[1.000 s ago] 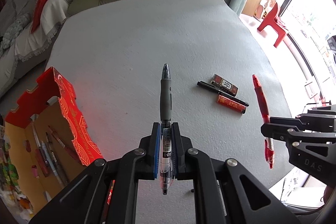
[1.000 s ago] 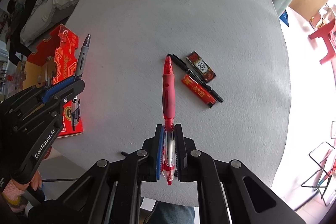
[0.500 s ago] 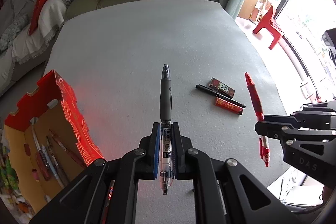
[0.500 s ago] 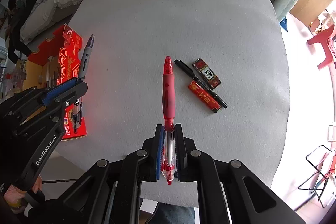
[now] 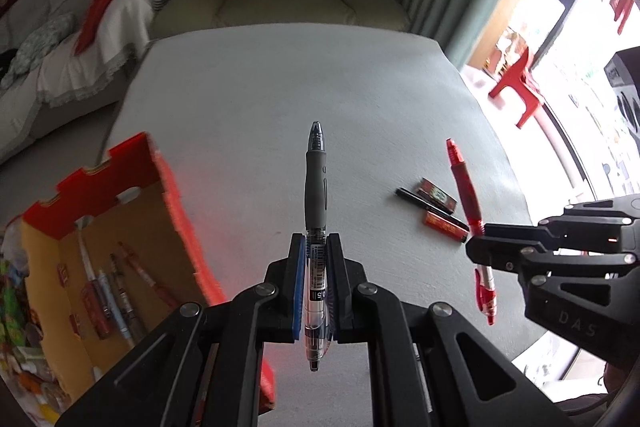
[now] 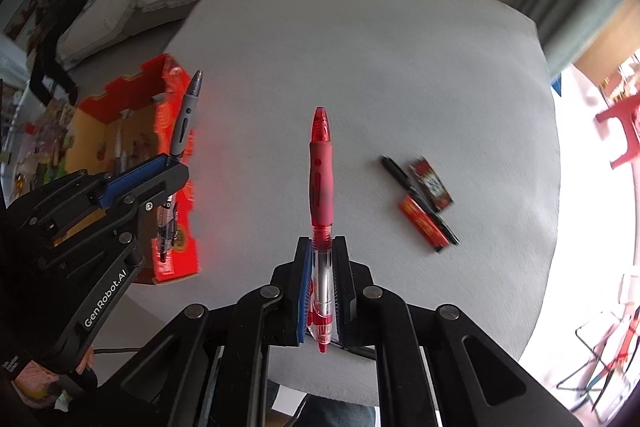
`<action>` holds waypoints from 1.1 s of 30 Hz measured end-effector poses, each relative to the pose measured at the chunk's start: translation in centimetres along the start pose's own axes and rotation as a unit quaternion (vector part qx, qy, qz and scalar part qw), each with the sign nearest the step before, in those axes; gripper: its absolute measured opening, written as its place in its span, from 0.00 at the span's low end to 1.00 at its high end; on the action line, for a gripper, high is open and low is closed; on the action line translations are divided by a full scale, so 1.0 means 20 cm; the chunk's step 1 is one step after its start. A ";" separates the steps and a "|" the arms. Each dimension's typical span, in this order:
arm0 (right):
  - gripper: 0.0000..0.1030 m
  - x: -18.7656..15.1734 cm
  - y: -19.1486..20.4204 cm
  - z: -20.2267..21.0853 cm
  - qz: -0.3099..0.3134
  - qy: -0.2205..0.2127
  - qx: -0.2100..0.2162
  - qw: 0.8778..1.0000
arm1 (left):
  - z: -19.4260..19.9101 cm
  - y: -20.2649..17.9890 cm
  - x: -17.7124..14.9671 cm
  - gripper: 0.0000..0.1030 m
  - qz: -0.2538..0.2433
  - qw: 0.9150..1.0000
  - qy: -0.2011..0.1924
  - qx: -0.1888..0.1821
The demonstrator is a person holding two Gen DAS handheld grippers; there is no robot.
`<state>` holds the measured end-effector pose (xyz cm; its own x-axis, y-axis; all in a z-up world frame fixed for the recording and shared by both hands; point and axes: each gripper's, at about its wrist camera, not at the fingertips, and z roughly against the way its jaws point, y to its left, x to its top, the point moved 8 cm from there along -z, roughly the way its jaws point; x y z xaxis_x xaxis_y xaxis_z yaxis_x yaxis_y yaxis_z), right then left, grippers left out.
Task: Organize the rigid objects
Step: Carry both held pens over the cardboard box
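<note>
Two pens are up off the tabletop (image 5: 248,99) at once, and that is where the trouble could start. The left tool (image 5: 316,291) is clamped on the grey pen (image 5: 315,195) near its clear rear end, so most of the barrel sticks out ahead of the pads; the right tool (image 6: 322,287) grips the red pen (image 6: 320,171) the same way. With so much length beyond the hold, either pen could pivot or slide if its tip catches something.

The red box (image 5: 168,195) stands at the left edge of the tabletop, open, with several pens already lying inside. Its notched rim is the likely snag: a pen tip brought in low could strike the wall and twist in the grip, or nudge the light cardboard off the edge.

Both tools are close together, so heading for the one opening at once risks them knocking each other.

A black marker (image 6: 416,199), a lighter (image 6: 422,225) and a small packet (image 6: 432,183) lie clustered to the right, touching one another, well clear of the box.
</note>
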<state>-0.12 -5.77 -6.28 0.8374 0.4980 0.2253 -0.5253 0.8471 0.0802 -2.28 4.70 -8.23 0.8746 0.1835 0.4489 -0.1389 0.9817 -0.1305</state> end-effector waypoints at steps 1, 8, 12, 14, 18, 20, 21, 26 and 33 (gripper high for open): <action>0.10 0.01 0.03 0.00 0.007 -0.001 0.002 1.000 | 0.02 0.03 0.00 0.10 0.007 1.000 -0.003 0.003; 0.10 0.09 0.33 0.00 0.071 -0.005 0.025 0.997 | 0.10 0.29 -0.06 0.10 0.063 0.998 -0.011 0.026; 0.11 0.13 0.53 -0.01 0.117 -0.003 0.039 0.992 | 0.13 0.43 -0.12 0.10 0.095 0.994 -0.012 0.042; 0.11 0.14 0.61 -0.02 0.136 -0.003 0.046 0.990 | 0.16 0.51 -0.14 0.10 0.113 0.992 -0.014 0.051; 0.11 0.17 0.82 -0.02 0.182 -0.005 0.063 0.981 | 0.22 0.67 -0.19 0.10 0.147 0.986 -0.020 0.073; 0.11 0.18 0.92 -0.02 0.201 -0.005 0.070 0.977 | 0.24 0.74 -0.22 0.10 0.161 0.983 -0.021 0.082; 0.11 0.18 0.97 -0.02 0.212 -0.005 0.075 0.974 | 0.25 0.78 -0.23 0.10 0.169 0.981 -0.021 0.088; 0.11 0.17 1.18 -0.05 0.251 -0.001 0.094 0.963 | 0.30 0.95 -0.31 0.10 0.204 0.972 -0.023 0.115; 0.11 0.21 1.34 -0.12 0.260 0.014 0.115 0.959 | 0.30 1.16 -0.33 0.10 0.233 0.962 -0.023 0.142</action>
<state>-10.31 19.40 -5.62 0.4561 0.8487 0.2678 -0.8892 0.4219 0.1772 -14.15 26.63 -8.95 0.6666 0.6021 0.4395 -0.6371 0.7663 -0.0835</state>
